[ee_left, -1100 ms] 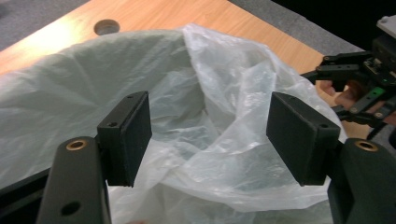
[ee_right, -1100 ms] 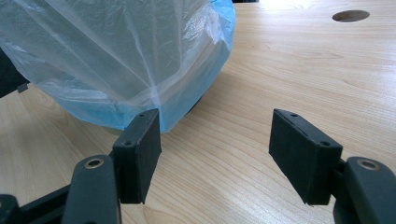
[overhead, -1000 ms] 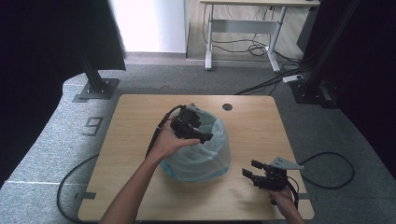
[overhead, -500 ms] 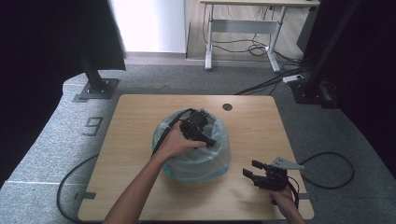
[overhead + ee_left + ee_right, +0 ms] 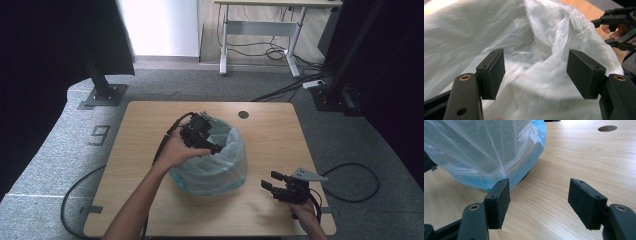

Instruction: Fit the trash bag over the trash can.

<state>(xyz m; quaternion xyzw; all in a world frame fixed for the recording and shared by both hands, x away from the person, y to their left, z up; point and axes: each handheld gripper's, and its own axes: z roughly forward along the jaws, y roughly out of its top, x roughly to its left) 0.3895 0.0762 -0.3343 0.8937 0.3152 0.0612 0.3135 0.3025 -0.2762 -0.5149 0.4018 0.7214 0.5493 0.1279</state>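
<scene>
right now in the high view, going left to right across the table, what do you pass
left gripper over the bin's left rim → bag-lined bin → right gripper low on the table, apart from the bin

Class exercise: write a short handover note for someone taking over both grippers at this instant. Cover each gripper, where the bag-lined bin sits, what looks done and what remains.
Left gripper: open, over the mouth of the bin, jaws pointing into the loose plastic bag; nothing gripped.
Right gripper: open, empty, low over the table to the right of the bin, aimed at its base.
Bin: mid-table, bag draped over its rim and down its outer wall.
Done: the bag seems to be in the bin, its edge folded over.
Left: probably press the liner down and tidy the rim.
</scene>
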